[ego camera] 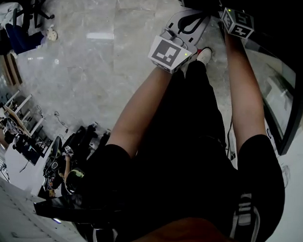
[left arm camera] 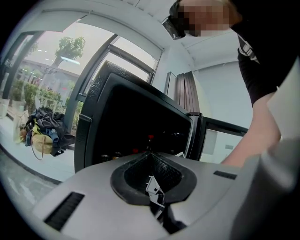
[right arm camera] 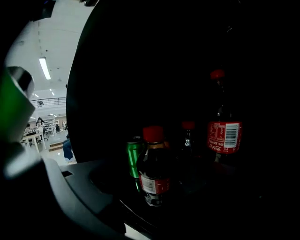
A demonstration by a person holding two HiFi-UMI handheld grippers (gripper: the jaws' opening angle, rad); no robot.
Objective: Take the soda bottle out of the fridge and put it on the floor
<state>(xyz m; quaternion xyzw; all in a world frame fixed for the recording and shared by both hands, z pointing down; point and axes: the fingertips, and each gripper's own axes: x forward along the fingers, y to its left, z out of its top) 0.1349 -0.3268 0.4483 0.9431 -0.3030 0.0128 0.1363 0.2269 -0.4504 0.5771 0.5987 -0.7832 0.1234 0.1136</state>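
Right gripper view looks into the dark fridge (right arm camera: 122, 70), where the soda bottle (right arm camera: 152, 173) with a red cap stands upright, just beside a green can (right arm camera: 134, 157). The right claw (ego camera: 238, 23) is released, jaws spread before the bottle without touching it. The left claw (left arm camera: 149, 154) is clenched on nothing and faces the open fridge.

An open-plan office hall: polished stone floor (ego camera: 94, 66), cluttered desks (ego camera: 21, 143), tall windows (left arm camera: 56, 61).

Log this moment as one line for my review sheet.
stage: reach into fridge | right gripper: open, empty, facing nearest bottle | left gripper: shut, empty | green can: beside bottle
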